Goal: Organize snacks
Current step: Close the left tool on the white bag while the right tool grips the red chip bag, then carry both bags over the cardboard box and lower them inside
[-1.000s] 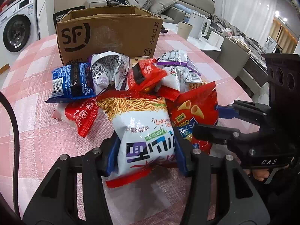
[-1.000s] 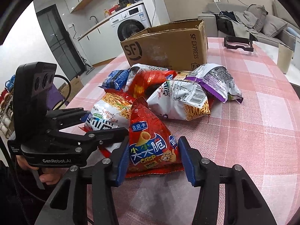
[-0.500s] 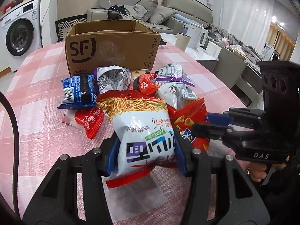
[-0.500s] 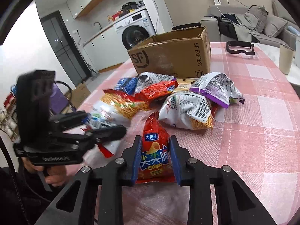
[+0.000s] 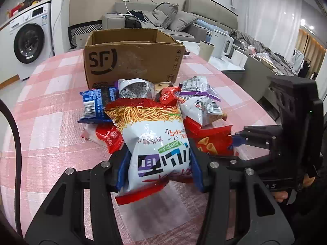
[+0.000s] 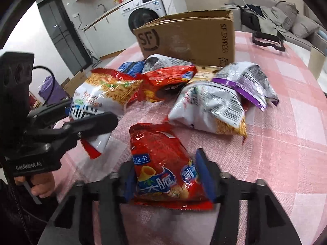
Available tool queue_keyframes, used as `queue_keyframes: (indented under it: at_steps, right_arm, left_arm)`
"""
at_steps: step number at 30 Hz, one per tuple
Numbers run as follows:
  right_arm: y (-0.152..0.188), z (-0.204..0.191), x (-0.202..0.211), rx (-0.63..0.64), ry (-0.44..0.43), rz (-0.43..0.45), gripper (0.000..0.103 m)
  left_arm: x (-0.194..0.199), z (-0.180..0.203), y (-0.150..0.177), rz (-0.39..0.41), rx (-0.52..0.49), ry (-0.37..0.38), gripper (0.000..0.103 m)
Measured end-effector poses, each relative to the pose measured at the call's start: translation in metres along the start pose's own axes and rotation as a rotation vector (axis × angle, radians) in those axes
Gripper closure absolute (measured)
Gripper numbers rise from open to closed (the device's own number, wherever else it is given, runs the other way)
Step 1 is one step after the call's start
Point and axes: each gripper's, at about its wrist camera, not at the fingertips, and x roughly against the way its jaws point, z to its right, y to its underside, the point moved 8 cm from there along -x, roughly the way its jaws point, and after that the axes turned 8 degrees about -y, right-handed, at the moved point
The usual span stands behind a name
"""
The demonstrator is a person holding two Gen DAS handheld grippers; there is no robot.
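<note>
My left gripper (image 5: 158, 166) is shut on a white noodle-snack bag (image 5: 157, 140) with a red top, held above the pink checked table (image 5: 47, 126). My right gripper (image 6: 170, 178) is shut on a red corn-crisp bag (image 6: 163, 163), held just above the table; this bag also shows in the left wrist view (image 5: 212, 140). An open SF cardboard box (image 5: 132, 59) stands behind the snack pile. The pile holds a blue packet (image 5: 96, 106), silver bags (image 5: 136, 88), a purple-edged bag (image 6: 247, 81) and red packets (image 6: 169, 75).
The right hand-held gripper body (image 5: 290, 143) sits close on the right of the left one. A cup (image 5: 206, 50) and a white kettle (image 5: 221, 43) stand beyond the table. A black stand (image 6: 267, 40) lies at the table's far right. A washing machine (image 5: 28, 38) is behind.
Both grippers have lifted and drawn back from the pile with their bags. The right gripper closed on the red crisp bag and pulled it clear of the pile.
</note>
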Motion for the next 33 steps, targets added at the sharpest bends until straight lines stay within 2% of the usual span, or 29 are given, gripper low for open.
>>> queue_keyframes:
  at_steps: [3, 8, 16, 25, 33]
  right_arm:
    - [0.001, -0.005, 0.004, 0.013, -0.009, 0.017, 0.062]
    - [0.002, -0.015, 0.017, 0.020, -0.050, 0.046, 0.062]
    - [-0.013, -0.031, 0.049, 0.032, -0.084, 0.144, 0.062]
    - [-0.052, -0.027, 0.070, 0.032, -0.078, 0.244, 0.062]
    - [-0.095, -0.016, 0.079, 0.015, -0.067, 0.319, 0.062]
  left_arm:
    - [0.002, -0.003, -0.003, 0.009, 0.000, -0.020, 0.055]
    - [0.006, -0.010, -0.007, 0.027, 0.002, -0.059, 0.055]
    - [0.014, -0.022, -0.012, 0.052, 0.019, -0.100, 0.055]
    - [0.021, -0.031, -0.032, 0.081, 0.037, -0.116, 0.055]
    - [0.030, -0.041, -0.070, 0.133, 0.055, -0.128, 0.055]
